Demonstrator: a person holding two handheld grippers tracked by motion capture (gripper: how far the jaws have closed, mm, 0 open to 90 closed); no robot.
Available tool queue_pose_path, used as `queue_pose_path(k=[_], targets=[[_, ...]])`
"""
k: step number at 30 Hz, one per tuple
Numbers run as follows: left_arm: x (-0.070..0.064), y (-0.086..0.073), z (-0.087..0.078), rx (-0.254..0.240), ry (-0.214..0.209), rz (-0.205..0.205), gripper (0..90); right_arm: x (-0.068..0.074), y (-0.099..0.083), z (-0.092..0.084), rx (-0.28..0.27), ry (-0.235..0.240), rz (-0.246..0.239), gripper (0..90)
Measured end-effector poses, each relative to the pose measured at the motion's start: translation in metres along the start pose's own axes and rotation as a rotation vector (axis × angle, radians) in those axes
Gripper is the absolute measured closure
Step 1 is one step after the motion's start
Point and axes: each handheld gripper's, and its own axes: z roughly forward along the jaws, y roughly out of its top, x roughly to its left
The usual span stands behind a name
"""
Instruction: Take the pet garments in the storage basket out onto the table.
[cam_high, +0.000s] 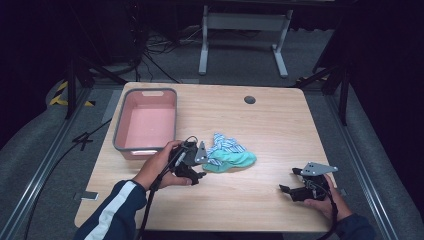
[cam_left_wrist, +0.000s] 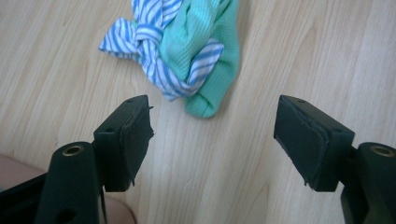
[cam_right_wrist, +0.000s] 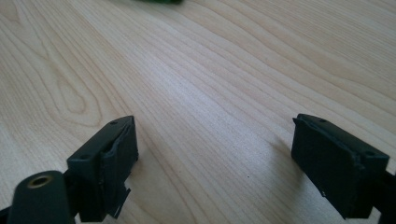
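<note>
We hold the left tongs (cam_left_wrist: 212, 135) released just short of the knotted cloths (cam_left_wrist: 187, 51) to straddle them, right tongs (cam_right_wrist: 215, 163) released, idle.

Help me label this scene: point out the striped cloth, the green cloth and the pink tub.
striped cloth (cam_left_wrist: 154, 32): left gripper view, on its knotted middle.
green cloth (cam_left_wrist: 212, 88): left gripper view, on its lower fold.
pink tub (cam_high: 120, 122): high view, on its grey left rim.

Soft woven cloths (cam_left_wrist: 187, 51) lie on a matt, smooth-grained wooden table (cam_left_wrist: 289, 56).
</note>
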Motion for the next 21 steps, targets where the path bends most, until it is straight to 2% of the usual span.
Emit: queue_pose_path(k=[8,14,21], targets=[[-0.001,-0.025,-0.004,0.015,0.029,-0.034,27.6,0.0,0.0,0.0,0.0,-0.001,0.001,15.1],[-0.002,-0.044,-0.009,0.034,0.056,-0.038,26.4,0.0,0.0,0.0,0.0,-0.001,0.001,15.1],[-0.003,-0.073,-0.011,0.033,0.066,-0.096,25.9,0.0,0.0,0.0,0.0,-0.002,0.002,15.1]])
